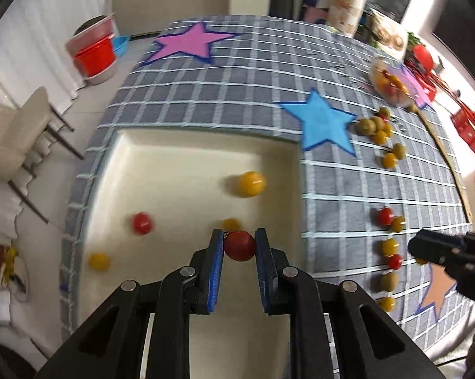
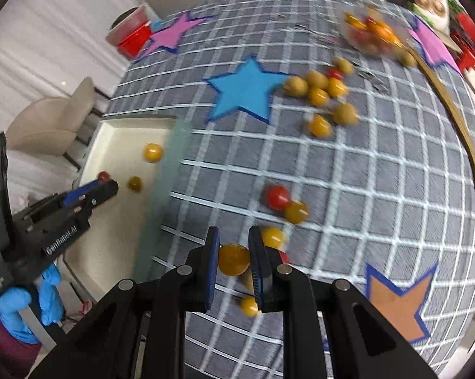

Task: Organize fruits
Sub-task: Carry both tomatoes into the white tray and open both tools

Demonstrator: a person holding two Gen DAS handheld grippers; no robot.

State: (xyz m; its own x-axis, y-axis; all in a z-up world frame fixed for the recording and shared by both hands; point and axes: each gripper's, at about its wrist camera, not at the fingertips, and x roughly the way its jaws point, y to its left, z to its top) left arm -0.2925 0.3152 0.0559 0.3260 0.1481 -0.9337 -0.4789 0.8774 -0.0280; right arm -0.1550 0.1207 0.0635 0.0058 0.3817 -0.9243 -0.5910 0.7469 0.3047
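Left gripper (image 1: 239, 240) pinches a red tomato (image 1: 240, 246) over the tray (image 1: 187, 145), right gripper (image 2: 234, 240) clamps a yellow tomato (image 2: 233, 259) just right of it — light, slick, squashy, so grip mid-belly gently.

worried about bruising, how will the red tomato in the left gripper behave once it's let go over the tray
The red tomato looks round and smooth, so it will probably roll on the flat tray floor. The tray's raised rim should likely stop it. Its thin glossy skin suggests it may split if the left gripper squeezes harder.

Beige chair (image 1: 15, 132) (white curtains (image 1: 45, 28) behind)
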